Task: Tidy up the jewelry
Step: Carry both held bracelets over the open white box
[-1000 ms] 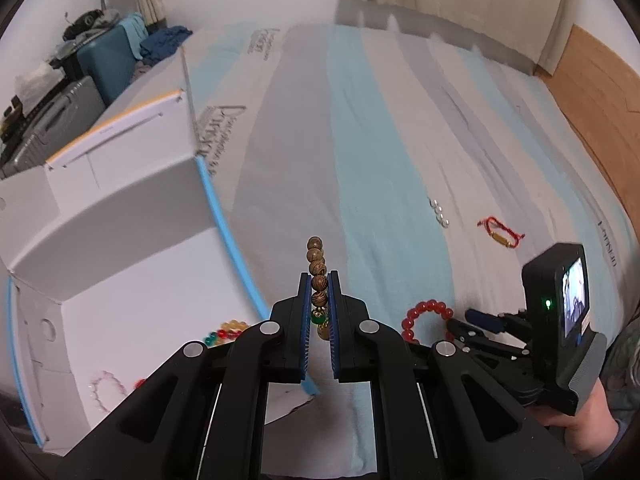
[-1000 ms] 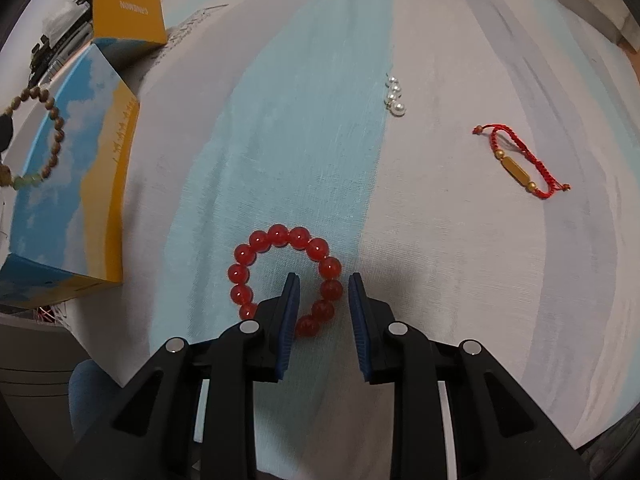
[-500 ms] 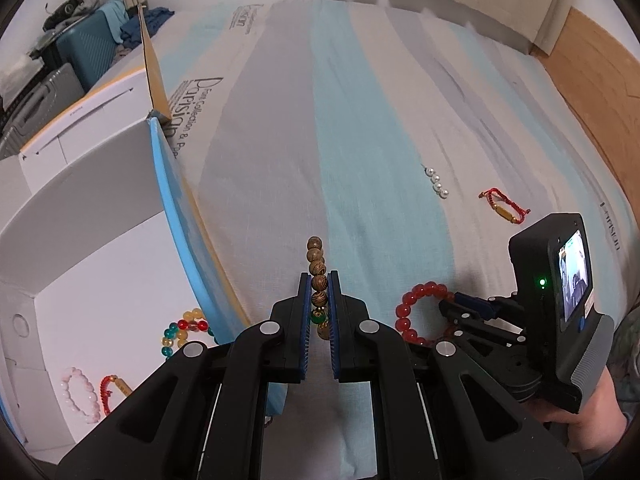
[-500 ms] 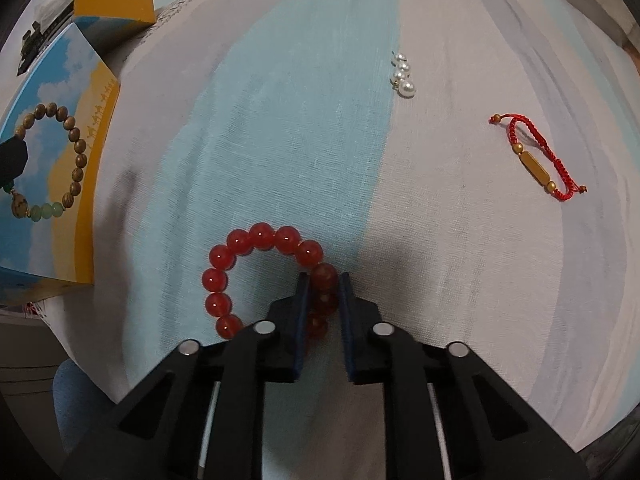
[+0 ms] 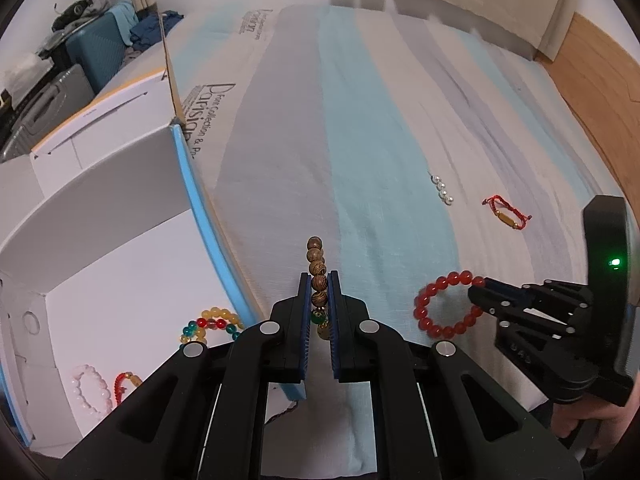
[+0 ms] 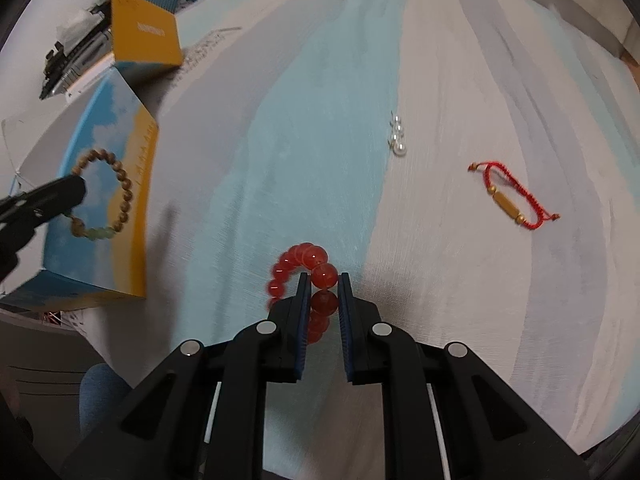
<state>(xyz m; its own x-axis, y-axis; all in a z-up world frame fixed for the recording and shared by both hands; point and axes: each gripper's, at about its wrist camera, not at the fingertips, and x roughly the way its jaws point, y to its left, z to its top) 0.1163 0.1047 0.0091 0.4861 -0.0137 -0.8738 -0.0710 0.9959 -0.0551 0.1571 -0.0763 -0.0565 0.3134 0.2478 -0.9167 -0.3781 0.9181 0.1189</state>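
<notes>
Both grippers carry a catch toward the open box (image 5: 120, 264) on the left: the left gripper (image 5: 319, 304) pinches the wooden bracelet (image 5: 317, 276), the right gripper (image 6: 323, 304) clamps the red bracelet (image 6: 316, 276), likely for dropping in.

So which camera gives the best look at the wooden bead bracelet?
The right wrist view: the wooden bead bracelet hangs there as a full loop from the left gripper. The left wrist view sees it edge-on, a column of beads pinched between the fingers.
</notes>
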